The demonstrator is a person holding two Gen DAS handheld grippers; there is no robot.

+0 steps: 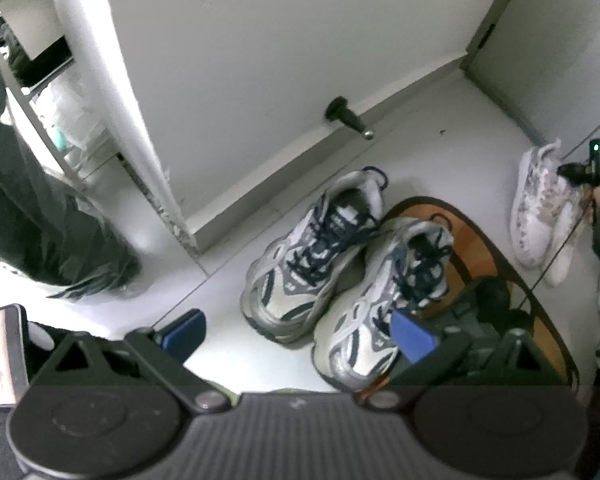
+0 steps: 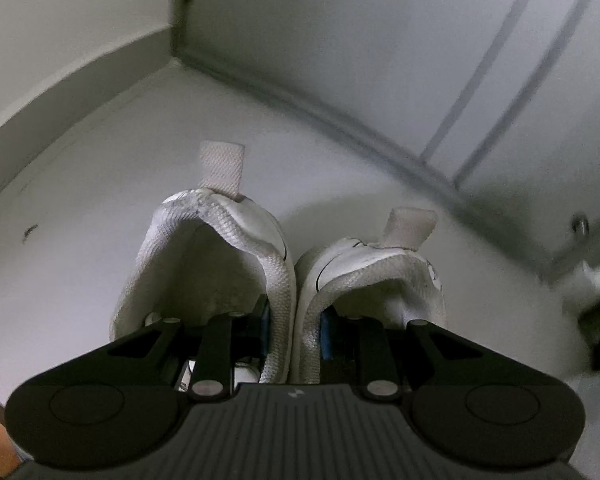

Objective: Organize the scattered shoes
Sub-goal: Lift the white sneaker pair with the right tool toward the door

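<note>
Right hand-held gripper (image 2: 294,328) pinches both white sneakers' (image 2: 220,264) adjoining collars (left hand-held gripper (image 1: 296,334) wide, empty).

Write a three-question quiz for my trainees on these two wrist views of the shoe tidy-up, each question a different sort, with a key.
1. True or false: the left gripper is empty.
2. The right gripper pinches: A) a doorstop B) the white shoes C) a mat
3. Fill in: the grey-and-navy sneakers stand ____ by side.

Key: 1 true; 2 B, one finger inside each shoe, inner collars pressed together; 3 side.
</note>
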